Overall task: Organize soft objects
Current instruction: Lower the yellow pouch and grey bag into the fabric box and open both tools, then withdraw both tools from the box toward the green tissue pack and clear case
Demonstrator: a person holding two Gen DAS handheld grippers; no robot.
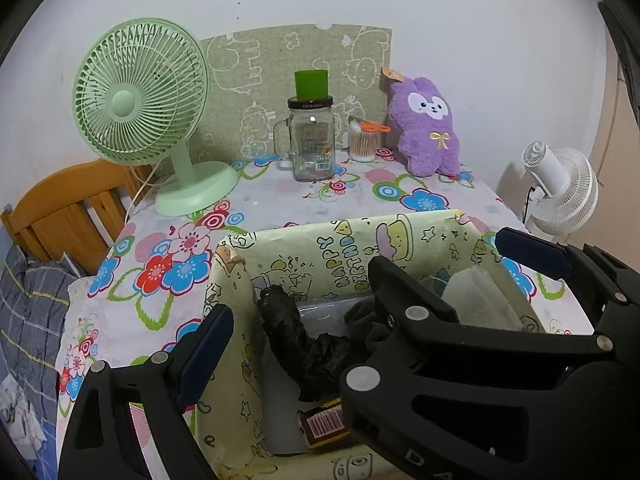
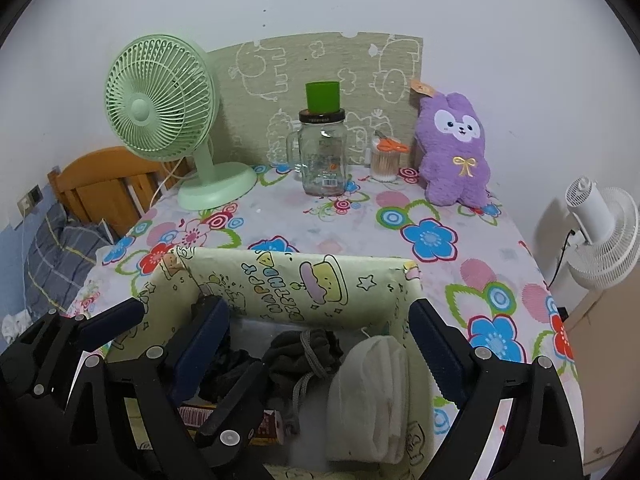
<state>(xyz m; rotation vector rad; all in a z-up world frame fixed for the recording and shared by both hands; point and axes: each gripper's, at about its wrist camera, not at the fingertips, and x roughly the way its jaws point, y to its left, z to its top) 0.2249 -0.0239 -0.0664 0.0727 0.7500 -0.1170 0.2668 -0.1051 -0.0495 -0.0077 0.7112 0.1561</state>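
Two grippers hang over one paper-lined storage box (image 2: 304, 280) at the near edge of the table (image 2: 472, 248). Right gripper (image 2: 316, 344): jaws spread wide and released, one blue pad inside the box, the other just outside its right wall, nothing pressed between them. Directly below it lies a folded white cloth (image 2: 372, 392), leaning against the right wall. Left gripper (image 1: 360, 312): likewise spread and empty, its fingers straddling the box's left wall. Beneath it sit a crumpled black bundle (image 1: 304, 344) and, toward the middle, a dark grey knit piece (image 2: 308, 352) with a cord. A small red-and-yellow packet (image 1: 324, 424) lies on the box floor nearest the cameras.

Handling, as judged: all three textiles look light, limp and compressible; none appears fragile or slippery. The white cloth would best be pinched across its folded thickness, near the upper fold, so the layers stay together. The knit piece would likely trail its cord if lifted by one edge; a grasp at its bunched centre seems safer.

Further back stand a purple plush rabbit (image 2: 456, 152), upright against a patterned board (image 2: 360, 64), a glass jar mug (image 2: 322, 160), a cotton-swab tub (image 2: 384, 166) and a green fan (image 2: 160, 104).
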